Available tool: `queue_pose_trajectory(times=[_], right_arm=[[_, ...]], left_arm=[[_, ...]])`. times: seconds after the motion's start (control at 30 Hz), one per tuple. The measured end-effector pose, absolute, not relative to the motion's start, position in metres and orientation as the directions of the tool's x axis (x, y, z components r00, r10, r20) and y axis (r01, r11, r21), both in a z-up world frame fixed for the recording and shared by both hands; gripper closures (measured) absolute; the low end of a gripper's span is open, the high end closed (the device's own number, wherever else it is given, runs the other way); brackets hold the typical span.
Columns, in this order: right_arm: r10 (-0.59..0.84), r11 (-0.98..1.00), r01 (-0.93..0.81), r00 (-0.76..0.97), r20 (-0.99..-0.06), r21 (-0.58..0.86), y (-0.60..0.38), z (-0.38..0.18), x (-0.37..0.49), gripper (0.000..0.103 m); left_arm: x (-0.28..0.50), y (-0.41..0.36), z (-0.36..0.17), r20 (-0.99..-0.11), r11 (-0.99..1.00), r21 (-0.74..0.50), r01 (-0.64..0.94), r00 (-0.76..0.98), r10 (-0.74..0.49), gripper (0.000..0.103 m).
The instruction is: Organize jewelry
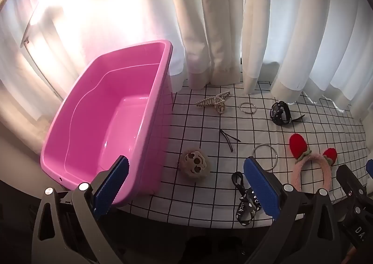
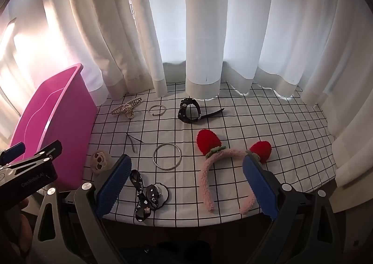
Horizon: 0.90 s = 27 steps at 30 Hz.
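Nothing picked yet. Left gripper (image 1: 186,182) and right gripper (image 2: 186,180) both hover, jaws apart, empty. Jewelry lies scattered on the checked cloth (image 2: 268,124); pink bin (image 1: 105,112) at left holds nothing. Next: right closes on the near headband (image 2: 209,170).

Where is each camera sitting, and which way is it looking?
Left wrist: on the left gripper, looking forward along its open blue fingers at the pink tub and checked tablecloth; the right gripper shows at its right edge.
Right wrist: on the right gripper, facing the pink headband and curtains; the left gripper shows at its left edge.
Both see: tub, headband, big ring, black watch, hair claw.
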State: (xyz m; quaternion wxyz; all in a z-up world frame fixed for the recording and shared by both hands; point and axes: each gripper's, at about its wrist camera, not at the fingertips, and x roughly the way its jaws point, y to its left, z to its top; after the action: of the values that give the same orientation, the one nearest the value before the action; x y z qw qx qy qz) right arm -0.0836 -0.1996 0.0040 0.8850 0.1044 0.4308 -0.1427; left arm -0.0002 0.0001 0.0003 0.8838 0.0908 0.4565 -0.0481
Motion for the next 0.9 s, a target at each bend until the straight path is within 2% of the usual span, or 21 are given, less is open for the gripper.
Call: queue_pose_trajectory(times=[0.9], right_arm=[[-0.169, 0.937, 0.345, 0.587, -0.792, 0.056, -0.201, 0.003, -0.083, 0.011]], left_arm=[[0.001, -0.010, 0.005, -0.811, 0.975, 0.130, 0.182, 0.586, -0.001, 0.006]])
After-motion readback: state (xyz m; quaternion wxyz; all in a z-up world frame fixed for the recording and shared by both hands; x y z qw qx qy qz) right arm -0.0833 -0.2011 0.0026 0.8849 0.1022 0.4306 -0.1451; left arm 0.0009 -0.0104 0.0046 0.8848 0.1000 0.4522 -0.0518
